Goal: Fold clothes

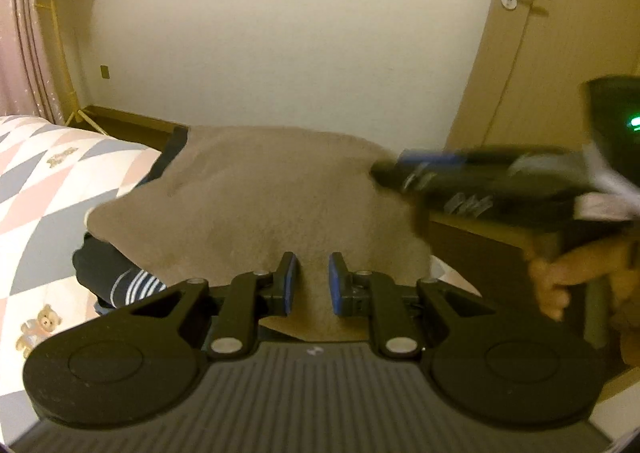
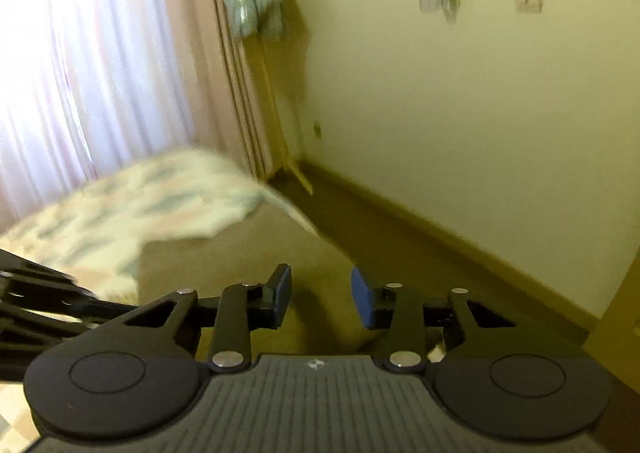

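Beige garment (image 1: 256, 197) sprawls over the quilted bed (image 1: 48, 189), left gripper (image 1: 313, 281) and right gripper (image 2: 320, 297) both gaping above it, holding nothing

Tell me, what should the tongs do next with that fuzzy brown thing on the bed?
Probably ease the left tongs forward and close them on the near edge of the tan fleece garment. Both tongs are open and hold nothing, the fleece lies spread on the quilt, and the right tongs are blurred, so a fold likely starts with a grip.

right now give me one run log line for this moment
left jaws open over tan garment | right gripper open, holding nothing | garment on bed, unfolded
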Demonstrator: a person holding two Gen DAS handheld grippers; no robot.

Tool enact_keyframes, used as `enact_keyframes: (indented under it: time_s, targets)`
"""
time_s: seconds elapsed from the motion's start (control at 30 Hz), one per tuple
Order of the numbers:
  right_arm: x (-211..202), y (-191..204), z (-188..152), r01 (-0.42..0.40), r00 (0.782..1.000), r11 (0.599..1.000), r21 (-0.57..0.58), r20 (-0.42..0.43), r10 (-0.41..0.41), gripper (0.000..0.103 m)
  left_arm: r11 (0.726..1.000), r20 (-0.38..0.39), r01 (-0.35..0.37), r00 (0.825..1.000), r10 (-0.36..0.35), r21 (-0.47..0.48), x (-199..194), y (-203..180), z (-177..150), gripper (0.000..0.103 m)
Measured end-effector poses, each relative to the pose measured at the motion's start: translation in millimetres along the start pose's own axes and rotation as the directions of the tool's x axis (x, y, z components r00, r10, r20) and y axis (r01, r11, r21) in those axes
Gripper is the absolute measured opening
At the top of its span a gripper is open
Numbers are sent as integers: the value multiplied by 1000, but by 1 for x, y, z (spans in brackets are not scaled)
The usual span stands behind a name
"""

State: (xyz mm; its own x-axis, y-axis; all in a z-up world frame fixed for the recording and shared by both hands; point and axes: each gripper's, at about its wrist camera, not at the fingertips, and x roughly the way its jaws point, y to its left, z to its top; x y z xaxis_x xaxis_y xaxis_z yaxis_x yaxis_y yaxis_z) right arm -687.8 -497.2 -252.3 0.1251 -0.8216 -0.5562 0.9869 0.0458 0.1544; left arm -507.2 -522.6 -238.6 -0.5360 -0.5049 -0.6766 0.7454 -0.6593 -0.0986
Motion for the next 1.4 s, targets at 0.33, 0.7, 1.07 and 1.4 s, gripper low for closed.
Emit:
enact_keyframes:
  time_s: [0.33, 0.7, 1.07, 1.4]
  targets:
    - [-34, 6, 14, 41, 999, 988, 147, -37, -36, 42, 987, -105, -140, 986, 131, -80, -33, -5, 24, 39]
    - [-134, 73, -18, 150, 982, 948, 282, -155, -109, 77, 951, -158, -307, 942, 297, -43, -124, -7, 21, 82]
    - [-221, 158, -5, 222, 973, 939, 263, -126, -195, 101, 936, -84, -347, 936, 341, -60, -242, -2, -5, 102]
    - [-260, 218, -6, 299, 948, 924, 240, -189, -257, 101, 923, -71, -347, 938, 339, -166, -313, 13, -43, 102]
